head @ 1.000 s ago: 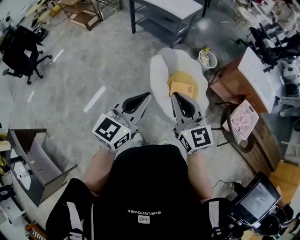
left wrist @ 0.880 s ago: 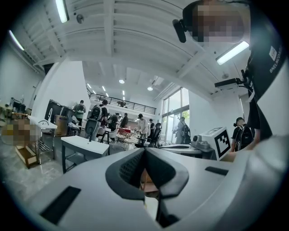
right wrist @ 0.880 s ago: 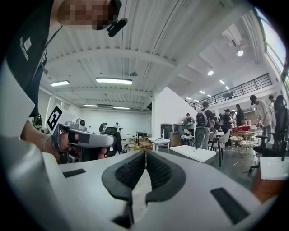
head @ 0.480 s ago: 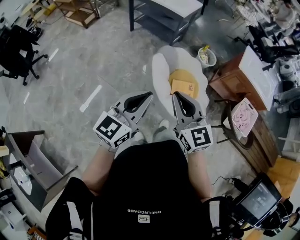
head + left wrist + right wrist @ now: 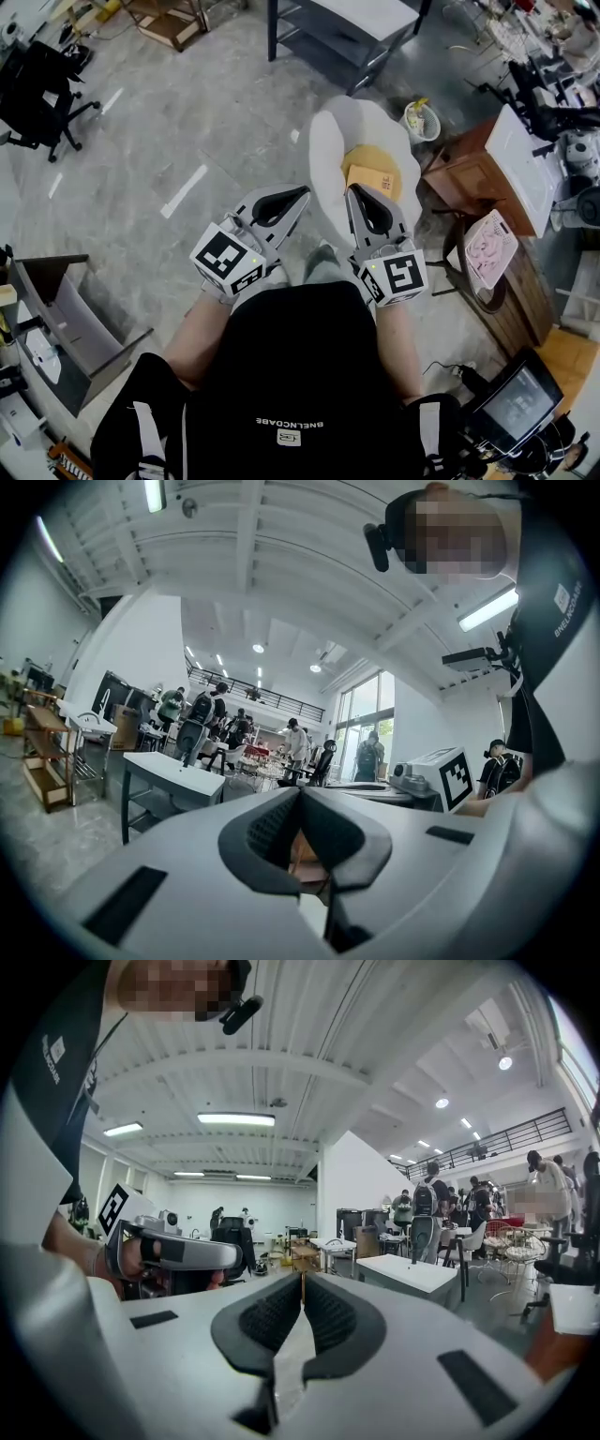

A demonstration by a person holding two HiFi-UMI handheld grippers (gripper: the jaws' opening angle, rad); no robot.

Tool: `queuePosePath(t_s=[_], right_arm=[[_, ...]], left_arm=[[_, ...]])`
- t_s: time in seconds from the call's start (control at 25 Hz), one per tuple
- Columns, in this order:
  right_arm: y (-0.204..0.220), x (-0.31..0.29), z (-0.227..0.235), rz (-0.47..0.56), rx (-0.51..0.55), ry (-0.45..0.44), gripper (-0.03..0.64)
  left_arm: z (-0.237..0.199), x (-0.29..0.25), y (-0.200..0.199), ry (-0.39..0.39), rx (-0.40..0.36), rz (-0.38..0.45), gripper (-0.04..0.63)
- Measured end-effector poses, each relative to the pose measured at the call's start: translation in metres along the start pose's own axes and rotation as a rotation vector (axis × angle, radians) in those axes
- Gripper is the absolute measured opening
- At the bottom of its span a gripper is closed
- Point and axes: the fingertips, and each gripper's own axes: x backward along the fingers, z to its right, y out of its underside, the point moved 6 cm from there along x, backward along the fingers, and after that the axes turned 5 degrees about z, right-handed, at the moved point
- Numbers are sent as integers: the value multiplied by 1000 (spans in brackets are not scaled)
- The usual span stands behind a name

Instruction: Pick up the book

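book [image 5: 367,177], flat and orange-brown, lies on a yellow cushion [image 5: 388,157] on the seat of a white chair [image 5: 328,150], just past the tips of the two tools. the person holds both tools out in front of the chest, side by side and about level, pointing at the chair. the left tool [image 5: 298,195] has its jaws pressed together with nothing in them, and so does the right tool [image 5: 352,191]. the right tool's tip covers the near corner of the book. in the left gripper view a small brown bit shows behind the jaws, too small to name.
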Motion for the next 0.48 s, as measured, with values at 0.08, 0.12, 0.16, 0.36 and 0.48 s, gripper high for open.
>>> queuePosePath(t_s=[0.08, 0.12, 0.16, 0.36, 0.48], right_arm=[[-1, -7, 13, -3, -10, -3, 29], [-1, -11, 20, -6, -13, -5, 29], [0, -14, 28, -8, -18, -5, 29], [6, -25, 69, -18, -51, 1, 29], [8, -34, 90, -25, -74, 4, 29]], left_arm=[[-7, -11, -1, -6, 2, -5, 14], [-11, -18, -1, -10, 1, -10, 14], [-15, -25, -1, -14, 0, -16, 14], [-28, -62, 5, -24, 3, -40, 14], [-37, -82, 6, -32, 2, -52, 14]])
